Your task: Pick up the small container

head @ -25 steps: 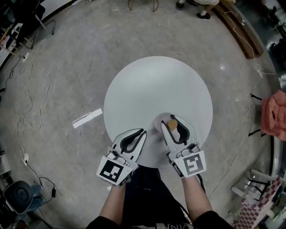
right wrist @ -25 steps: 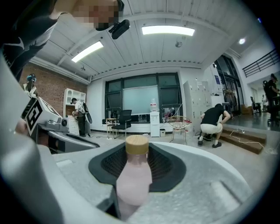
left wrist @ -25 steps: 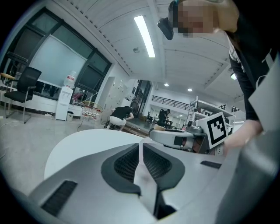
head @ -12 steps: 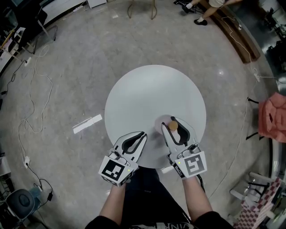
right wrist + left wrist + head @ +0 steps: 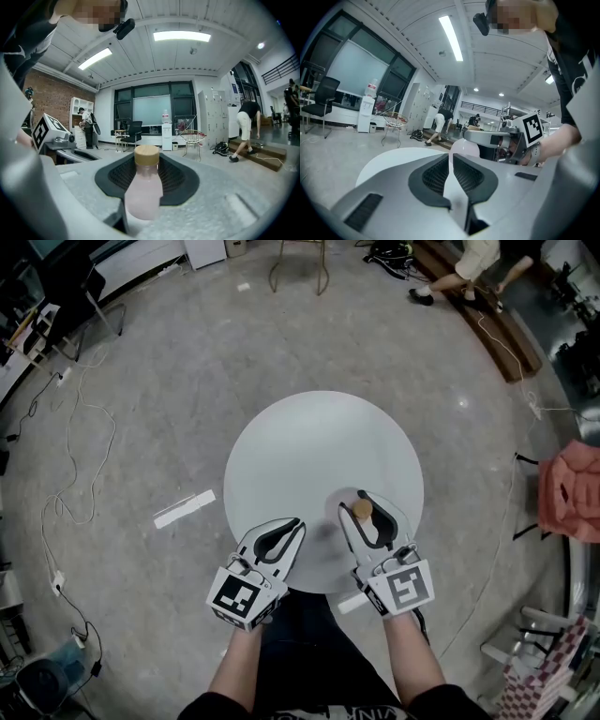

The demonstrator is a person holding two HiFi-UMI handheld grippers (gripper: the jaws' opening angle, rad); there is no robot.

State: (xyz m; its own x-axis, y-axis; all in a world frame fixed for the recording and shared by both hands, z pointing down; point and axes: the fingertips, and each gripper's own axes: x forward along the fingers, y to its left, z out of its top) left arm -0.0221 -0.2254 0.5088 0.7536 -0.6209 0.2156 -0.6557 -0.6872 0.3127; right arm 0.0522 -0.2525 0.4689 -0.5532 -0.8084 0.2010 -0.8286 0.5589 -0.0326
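Between the right tool's [image 5: 146,161] jaws, the small container [image 5: 143,192], clamped upright.

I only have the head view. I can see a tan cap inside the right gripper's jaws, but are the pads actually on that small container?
Observer: Yes. In the right gripper view, the black pads of the right gripper press on both sides of the small container, on its pale pink body below the tan cap.
Operator: And is the left gripper carrying anything?
Observer: No. The left gripper view shows the left gripper with its jaws together and nothing between them.
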